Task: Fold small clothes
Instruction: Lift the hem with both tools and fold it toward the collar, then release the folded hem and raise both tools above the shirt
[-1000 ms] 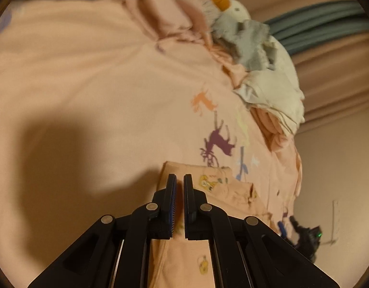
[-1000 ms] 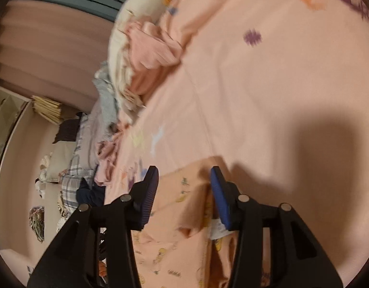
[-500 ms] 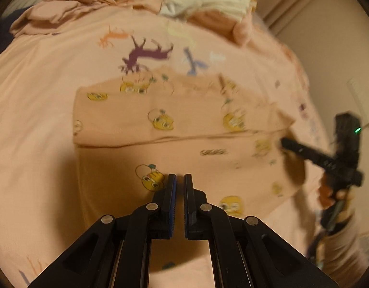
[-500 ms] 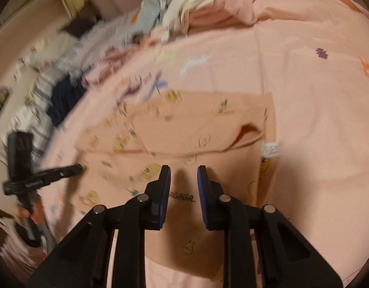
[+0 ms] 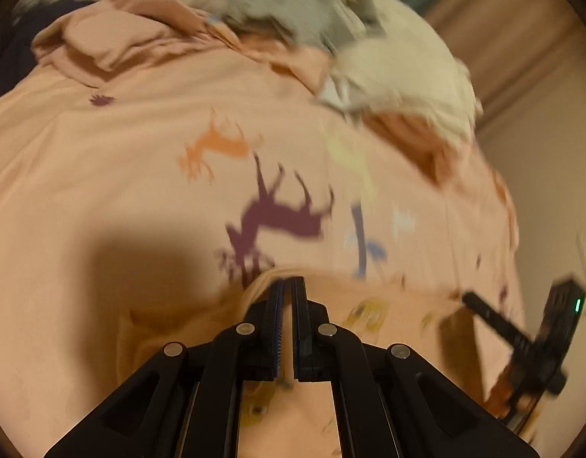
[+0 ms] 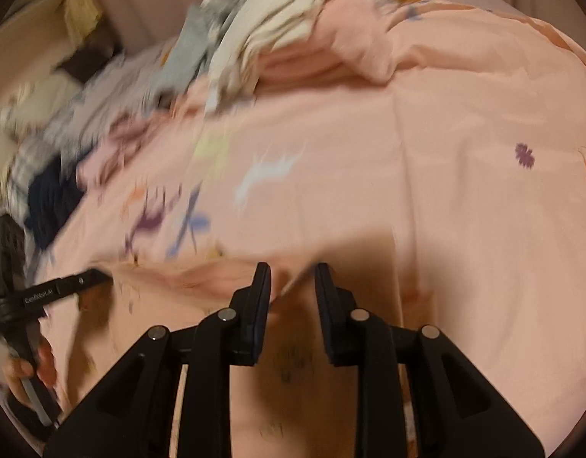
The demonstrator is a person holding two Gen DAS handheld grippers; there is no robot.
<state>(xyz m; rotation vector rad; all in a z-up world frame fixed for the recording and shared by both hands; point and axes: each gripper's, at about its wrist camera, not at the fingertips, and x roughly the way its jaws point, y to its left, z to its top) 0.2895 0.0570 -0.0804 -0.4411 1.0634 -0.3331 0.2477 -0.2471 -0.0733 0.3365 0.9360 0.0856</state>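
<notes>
Pink animal-print bedsheet (image 5: 102,175) ahead; my left gripper (image 5: 292,286) is clamped on the peach garment (image 5: 369,316), right gripper (image 6: 293,271) slightly parted over its edge, grip unclear.

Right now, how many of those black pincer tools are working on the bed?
2. The left gripper is shut at one edge of the small peach garment; the right gripper is at its other edge, jaws slightly apart.

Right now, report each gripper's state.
Left gripper: shut on the peach garment's edge.
Right gripper: partly open, garment below; grip cannot be told.
</notes>
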